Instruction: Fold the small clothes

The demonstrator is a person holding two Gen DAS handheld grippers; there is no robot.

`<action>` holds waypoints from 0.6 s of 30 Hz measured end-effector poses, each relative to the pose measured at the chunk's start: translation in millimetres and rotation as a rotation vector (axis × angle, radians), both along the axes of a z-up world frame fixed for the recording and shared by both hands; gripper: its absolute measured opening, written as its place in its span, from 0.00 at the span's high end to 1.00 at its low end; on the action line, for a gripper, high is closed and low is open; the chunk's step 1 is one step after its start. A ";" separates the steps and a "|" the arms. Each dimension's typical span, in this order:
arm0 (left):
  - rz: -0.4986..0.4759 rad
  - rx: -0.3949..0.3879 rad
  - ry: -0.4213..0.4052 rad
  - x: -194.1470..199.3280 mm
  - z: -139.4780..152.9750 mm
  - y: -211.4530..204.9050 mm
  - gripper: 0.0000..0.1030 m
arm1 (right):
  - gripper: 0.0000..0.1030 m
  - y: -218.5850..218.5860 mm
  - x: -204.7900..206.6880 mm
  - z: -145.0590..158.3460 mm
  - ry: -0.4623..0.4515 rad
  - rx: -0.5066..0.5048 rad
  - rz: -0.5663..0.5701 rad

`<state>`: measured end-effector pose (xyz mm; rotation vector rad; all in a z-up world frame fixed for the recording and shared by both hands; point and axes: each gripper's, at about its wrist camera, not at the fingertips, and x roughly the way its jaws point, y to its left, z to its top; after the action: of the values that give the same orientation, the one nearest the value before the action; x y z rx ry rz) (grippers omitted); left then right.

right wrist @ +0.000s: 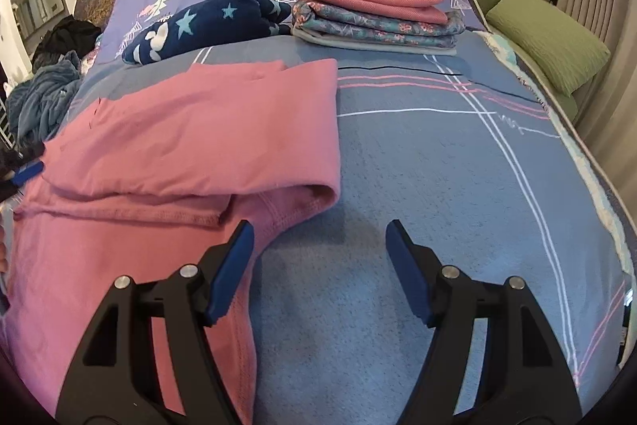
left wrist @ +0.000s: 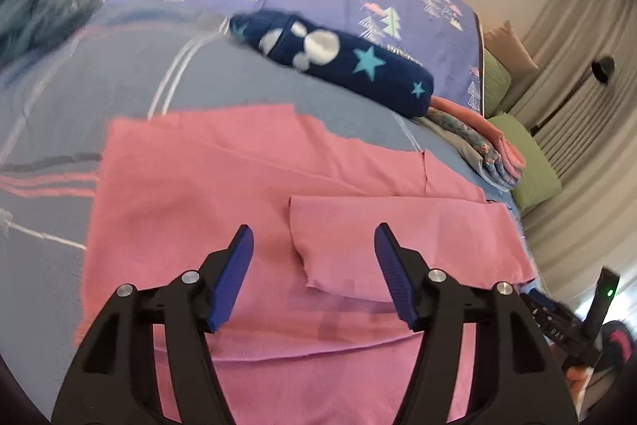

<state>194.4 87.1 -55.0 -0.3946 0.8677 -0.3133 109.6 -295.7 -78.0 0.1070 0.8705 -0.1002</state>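
A pink garment point(left wrist: 199, 186) lies spread on the blue striped blanket point(left wrist: 79, 86), with one part folded over on top as a flap point(left wrist: 398, 234). My left gripper point(left wrist: 313, 228) hovers just over it, open, both blue pads above the cloth and nothing between them. In the right wrist view the same pink garment point(right wrist: 179, 130) lies to the left, its top layer doubled over along the right edge. My right gripper point(right wrist: 319, 224) stands open at that edge: its left finger is over the pink hem, its right finger over bare blanket point(right wrist: 438, 166).
A stack of folded clothes point(right wrist: 374, 18) and a rolled navy star-print piece point(right wrist: 207, 22) sit at the back of the bed. Green pillows point(right wrist: 549, 46) line the right side. A loose heap of dark and blue clothes point(right wrist: 43, 94) lies far left.
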 end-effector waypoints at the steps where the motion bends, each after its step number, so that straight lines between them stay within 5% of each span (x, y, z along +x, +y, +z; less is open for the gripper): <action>1: -0.016 -0.039 0.034 7.1 -7.4 0.8 0.38 | 0.32 -1.0 1.3 -0.8 0.004 0.011 -0.003; 4: -0.030 -0.071 0.048 22.3 -15.0 -5.0 0.46 | 0.32 -2.8 5.3 -2.7 0.012 0.034 -0.017; 5: -0.046 -0.071 0.045 25.4 -14.4 -8.9 0.89 | 0.32 -3.1 6.6 -3.4 0.014 0.039 -0.021; 7: -0.055 -0.103 0.059 32.5 -7.5 -14.1 0.98 | 0.32 -4.2 8.4 -3.2 0.015 0.048 -0.032; 11: -0.047 -0.176 -0.147 3.9 51.7 -2.3 0.98 | 0.32 -5.2 6.9 0.6 0.003 0.045 -0.029; 16: 0.074 0.094 -0.289 -29.7 79.1 26.9 0.96 | 0.31 -0.7 7.6 -3.7 0.014 0.015 0.003; 18: 0.114 0.115 -0.230 -28.1 61.2 41.4 0.74 | 0.31 3.0 8.5 -7.0 0.018 0.001 0.007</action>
<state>166.2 128.5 6.2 -0.2932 0.6322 -0.1980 118.1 -292.7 -85.0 0.1036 0.8884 -0.0943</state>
